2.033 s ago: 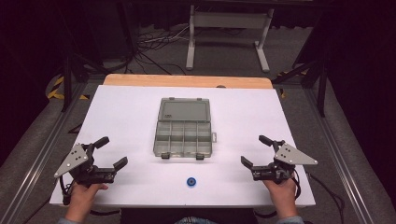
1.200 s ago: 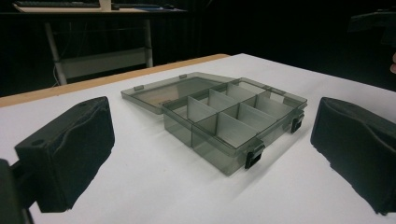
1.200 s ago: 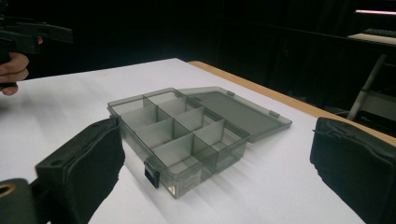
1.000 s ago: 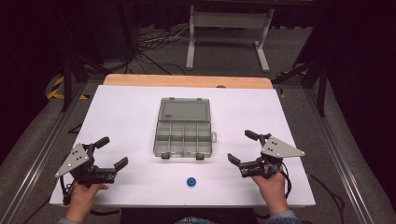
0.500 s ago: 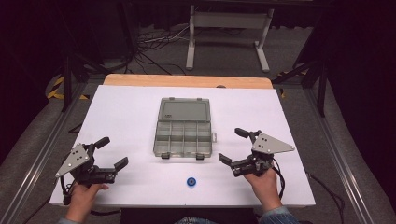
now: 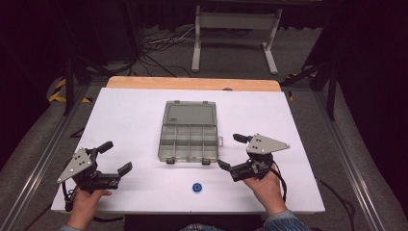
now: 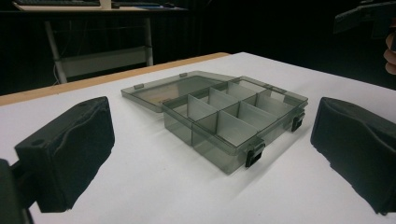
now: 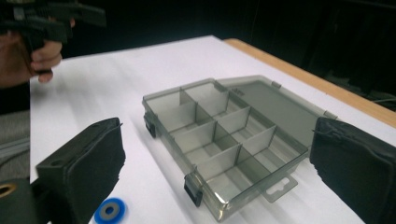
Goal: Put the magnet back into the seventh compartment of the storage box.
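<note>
An open grey see-through compartment box (image 6: 188, 131) lies mid-table, its lid flat behind it and its several compartments empty. A small blue ring (image 6: 197, 187) lies in front of it near the table's front edge. My left gripper (image 6: 116, 156) rests open at the front left, well apart from the box. My right gripper (image 6: 229, 150) hovers open just right of the box's front right corner; its jaws have just been closing a little, with nothing between them. In the right gripper view the box (image 8: 224, 140) lies beyond the black pads (image 8: 88, 163) and the ring (image 8: 110, 211) sits low left.
The white table top (image 6: 125, 115) has a wooden back edge (image 6: 192, 83). A metal stand (image 6: 235, 29) and cables (image 6: 154, 43) sit on the floor behind. Metal rails (image 6: 43, 159) run along both sides.
My right gripper has moved left across the table toward the box's front right corner. The left gripper, the box and the blue ring have stayed in place.
</note>
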Action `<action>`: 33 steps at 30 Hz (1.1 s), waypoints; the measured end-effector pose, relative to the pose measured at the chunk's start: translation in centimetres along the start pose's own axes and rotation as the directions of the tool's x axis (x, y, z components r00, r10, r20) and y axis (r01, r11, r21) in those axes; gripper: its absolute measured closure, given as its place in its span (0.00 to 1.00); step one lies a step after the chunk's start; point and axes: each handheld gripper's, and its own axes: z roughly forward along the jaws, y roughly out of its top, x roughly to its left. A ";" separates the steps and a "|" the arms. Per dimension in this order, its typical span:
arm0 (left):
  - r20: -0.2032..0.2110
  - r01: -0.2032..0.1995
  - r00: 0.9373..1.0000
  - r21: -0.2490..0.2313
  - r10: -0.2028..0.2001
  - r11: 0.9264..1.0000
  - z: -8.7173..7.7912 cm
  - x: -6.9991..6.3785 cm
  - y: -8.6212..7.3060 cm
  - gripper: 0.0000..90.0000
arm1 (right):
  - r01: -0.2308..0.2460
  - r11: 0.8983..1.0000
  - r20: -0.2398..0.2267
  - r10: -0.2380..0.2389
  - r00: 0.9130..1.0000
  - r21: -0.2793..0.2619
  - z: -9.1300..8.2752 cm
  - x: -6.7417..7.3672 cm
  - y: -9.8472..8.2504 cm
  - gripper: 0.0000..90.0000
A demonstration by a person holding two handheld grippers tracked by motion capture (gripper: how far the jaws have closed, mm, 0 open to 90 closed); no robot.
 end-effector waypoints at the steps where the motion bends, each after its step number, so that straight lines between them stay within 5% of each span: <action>1: 0.000 0.000 1.000 0.000 0.000 1.000 0.0 0.0 0.0 0.00 | 0.000 1.000 0.000 0.000 1.000 0.000 0.0 0.0 0.0 0.06; 8: 0.001 -0.001 1.000 0.003 0.001 1.000 0.0 0.0 0.0 0.00 | 0.087 0.981 -0.022 -0.085 0.996 0.171 0.6 1.1 1.9 0.10; 12: 0.003 -0.001 1.000 0.004 0.001 1.000 0.0 0.0 0.0 0.00 | 0.108 0.969 -0.043 -0.101 0.994 0.220 0.9 1.5 2.5 0.10; 19: 0.003 -0.004 1.000 0.002 0.004 1.000 0.0 0.0 0.0 0.00 | 0.142 0.923 -0.101 -0.113 0.988 0.358 2.4 2.0 3.4 0.10; 20: 0.003 -0.004 1.000 0.002 0.004 1.000 0.0 0.0 0.0 0.00 | 0.142 0.923 -0.101 -0.113 0.988 0.358 2.4 2.0 3.4 0.10; 21: 0.004 -0.005 1.000 0.007 0.005 1.000 0.0 0.0 0.0 0.00 | 0.147 0.907 -0.113 -0.111 0.987 0.394 2.8 2.0 3.5 0.10; 33: 0.005 -0.006 1.000 0.006 0.006 1.000 0.1 0.0 0.0 0.00 | 0.169 0.834 -0.150 -0.104 0.983 0.525 4.0 2.3 4.1 0.11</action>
